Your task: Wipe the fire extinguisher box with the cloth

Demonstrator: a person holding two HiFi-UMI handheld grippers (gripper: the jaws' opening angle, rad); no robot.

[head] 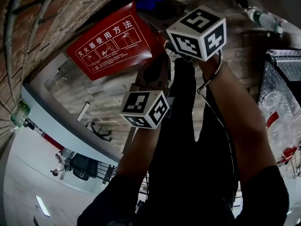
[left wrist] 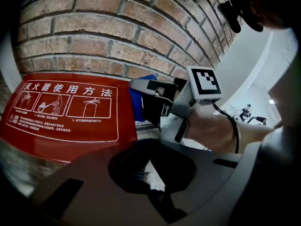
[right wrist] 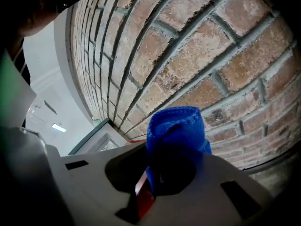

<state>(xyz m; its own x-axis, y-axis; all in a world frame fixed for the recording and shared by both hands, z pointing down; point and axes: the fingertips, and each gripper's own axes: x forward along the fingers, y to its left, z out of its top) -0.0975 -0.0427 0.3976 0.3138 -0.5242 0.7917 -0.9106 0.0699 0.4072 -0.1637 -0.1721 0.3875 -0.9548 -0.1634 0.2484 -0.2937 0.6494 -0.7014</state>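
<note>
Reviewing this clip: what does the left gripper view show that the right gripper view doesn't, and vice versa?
Only the left gripper view: the red instruction sign with its white diagrams, and the right claw seen from outside, with its marker cube and the hand holding it. Only the right gripper view: that claw's jaws closed on the blue cloth, seen close up. Both: the brick wall, the cloth, and some red, though the right view shows just a sliver below the cloth.

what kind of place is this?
Probably a hallway or lobby of a public building: a brick wall, a red fire extinguisher instruction sign mounted against it, and a bright white hall opening beyond.
</note>
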